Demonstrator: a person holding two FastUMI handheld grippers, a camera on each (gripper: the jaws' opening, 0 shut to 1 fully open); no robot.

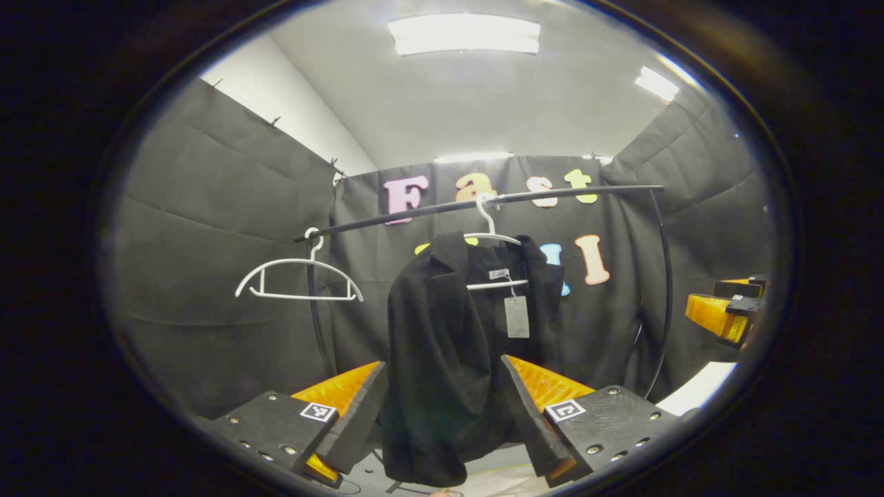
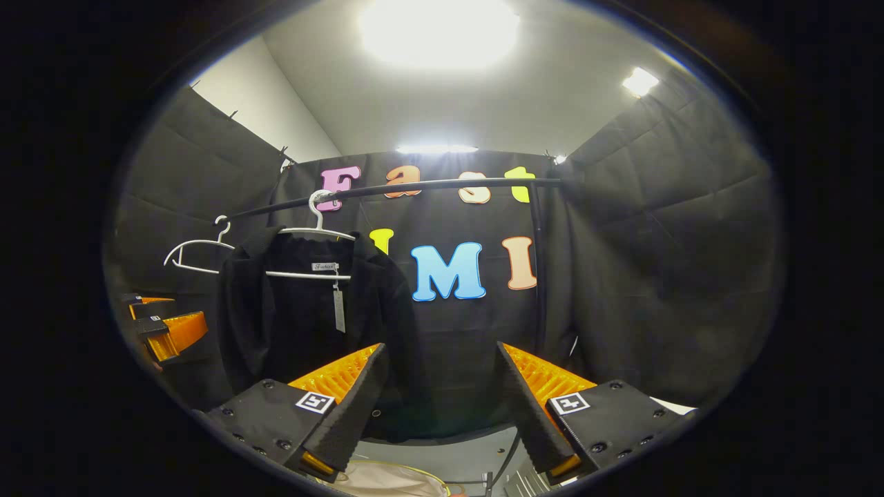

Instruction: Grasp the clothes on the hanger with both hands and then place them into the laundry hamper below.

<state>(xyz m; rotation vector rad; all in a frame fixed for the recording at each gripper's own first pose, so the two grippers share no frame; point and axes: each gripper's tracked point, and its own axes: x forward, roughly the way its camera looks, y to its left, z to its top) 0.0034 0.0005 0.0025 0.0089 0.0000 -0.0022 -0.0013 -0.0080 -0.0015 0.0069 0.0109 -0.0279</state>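
1. A black jacket hung on a white hanger from the dark rail, its front open and a paper tag dangling at the collar. A second, bare hanger hung further along the same rail.
2. The left gripper was spread wide with nothing between its fingers, pointed at the jacket's lower half but apart from the cloth.
3. The right gripper was likewise released and empty, aimed to the side of the jacket, at the bare wall.
4. A pale rim at the bottom of the right gripper view was probably the laundry hamper, below the rail.
5. The jacket looked soft and fairly thick, likely to sag and fold once lifted; not fragile, not slippery.
6. The shoulders, one per gripper, seemed the best hold, so the cloth could slide off the hanger without dragging it from the rail.
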